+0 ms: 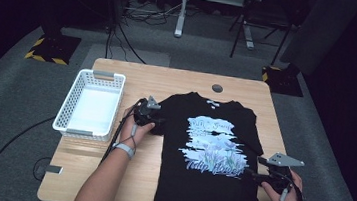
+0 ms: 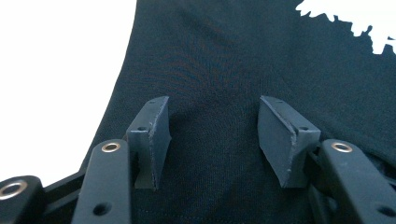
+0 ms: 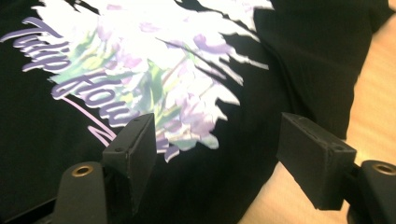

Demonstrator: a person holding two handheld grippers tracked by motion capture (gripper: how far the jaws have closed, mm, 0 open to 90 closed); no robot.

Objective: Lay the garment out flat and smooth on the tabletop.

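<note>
Lying flat on the table, the black shirt spreads print-up between the two hands. Left gripper sits at the shirt's left sleeve edge; in its own view the jaws stand apart over dark cloth, pressing nothing. Right gripper reaches the shirt's right edge beside the print, jaws apart, cloth below them, unpinched. A white basket stands left.

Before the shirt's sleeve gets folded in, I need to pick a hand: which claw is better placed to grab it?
Left. The left claw hangs open over the black T-shirt at its sleeve edge.
</note>
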